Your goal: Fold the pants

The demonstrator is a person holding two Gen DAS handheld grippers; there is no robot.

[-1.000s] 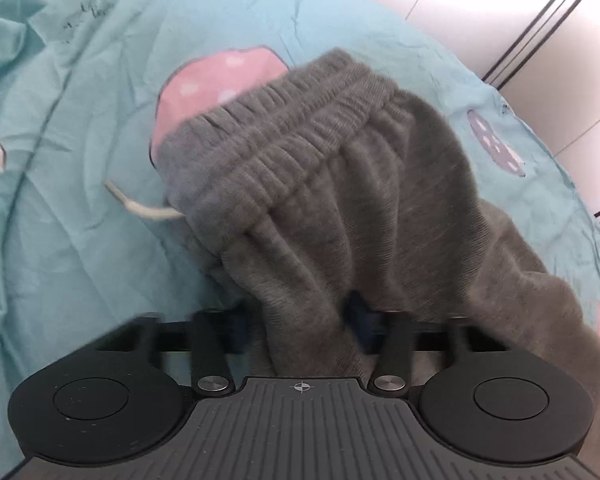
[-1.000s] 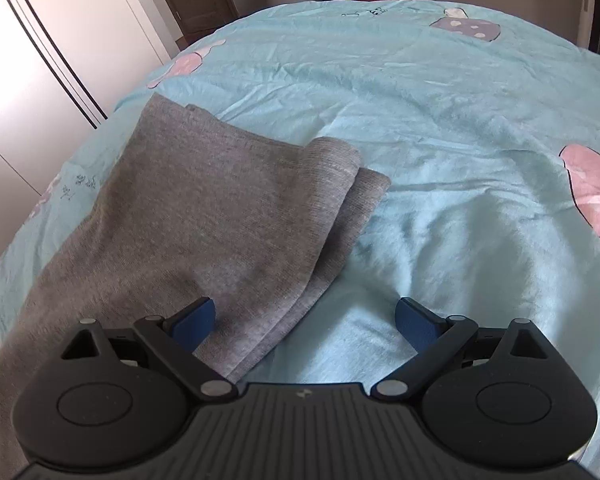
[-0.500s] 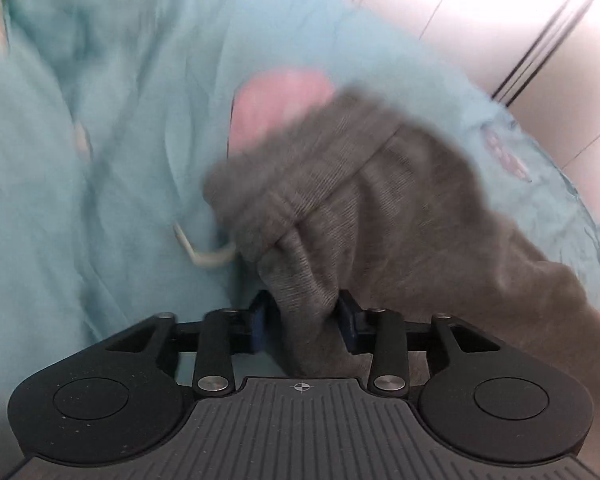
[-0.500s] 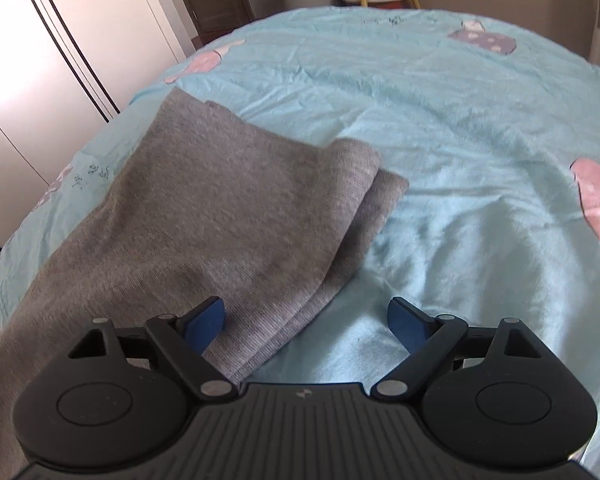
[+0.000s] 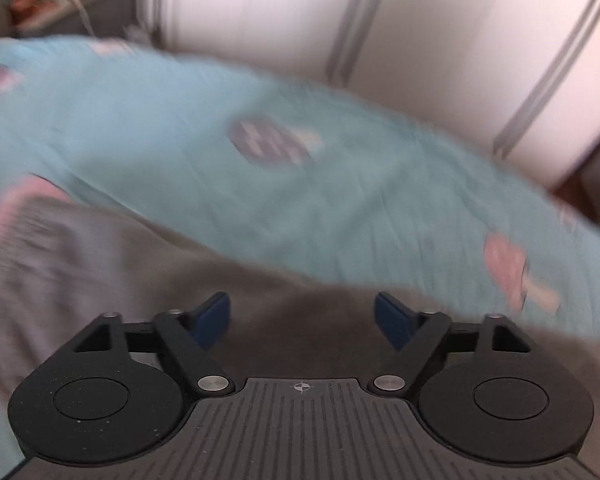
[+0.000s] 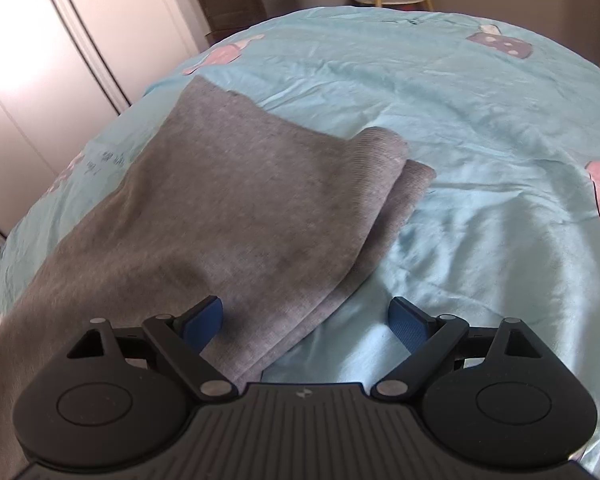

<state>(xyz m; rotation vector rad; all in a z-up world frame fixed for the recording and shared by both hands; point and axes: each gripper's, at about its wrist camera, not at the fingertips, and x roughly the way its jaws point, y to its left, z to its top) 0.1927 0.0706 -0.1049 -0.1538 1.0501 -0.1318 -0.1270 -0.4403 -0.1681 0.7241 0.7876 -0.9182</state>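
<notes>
The left gripper [image 5: 302,316] hangs over the gray pants [image 5: 100,264] with fingers spread wide, nothing in them, and its view is pretty smeared. Over on the right, the right gripper [image 6: 306,318] is also released, straddling the edge of the stacked pant legs [image 6: 228,204] on the teal bedsheet [image 6: 480,128]. Likely risk: pinching just the top layer, or catching sheet too, would drag the stack crooked.

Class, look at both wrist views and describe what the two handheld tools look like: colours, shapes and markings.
Both match. The left tool and right tool each have a black ribbed body, two round black discs at the sides, and black angled link arms with silver pivot pins. Their fingers end in blue pads. A small white mark sits at the body's top centre. No cables or sleeves show.
</notes>
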